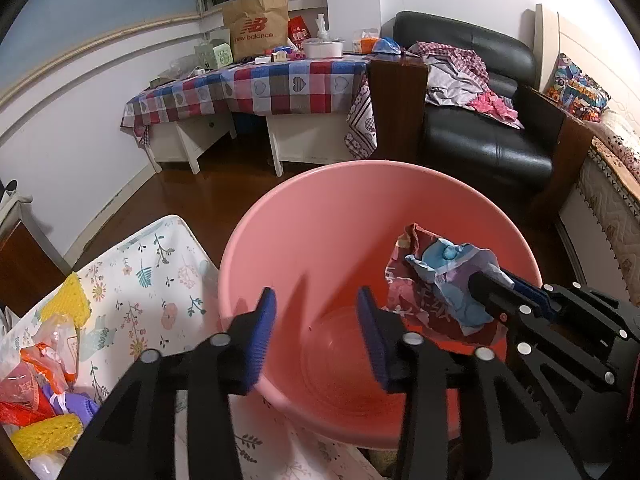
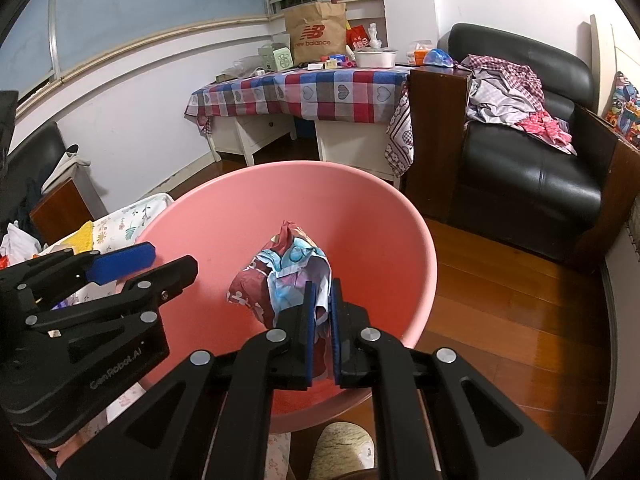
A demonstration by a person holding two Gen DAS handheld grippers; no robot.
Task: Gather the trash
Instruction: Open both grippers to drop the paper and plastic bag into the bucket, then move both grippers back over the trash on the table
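A pink bin (image 1: 320, 216) stands beside a floral-covered table (image 1: 160, 280); it also fills the middle of the right wrist view (image 2: 360, 232). My left gripper (image 1: 316, 320) is open and empty over the bin's mouth; it shows at the left of the right wrist view (image 2: 152, 264). My right gripper (image 2: 321, 300) is shut on a crumpled red and blue wrapper (image 2: 280, 272) and holds it over the bin. The wrapper (image 1: 436, 280) and right gripper (image 1: 492, 284) show at the right of the left wrist view. More trash (image 1: 44, 360), wrappers and yellow sponges, lies on the floral table.
A desk with a checked cloth (image 1: 260, 84) and a brown paper bag (image 1: 256, 28) stands at the back. A black armchair (image 1: 480, 120) with clothes is at the right, a bed edge (image 1: 612, 184) beyond it. Wooden floor (image 2: 500, 300) surrounds the bin.
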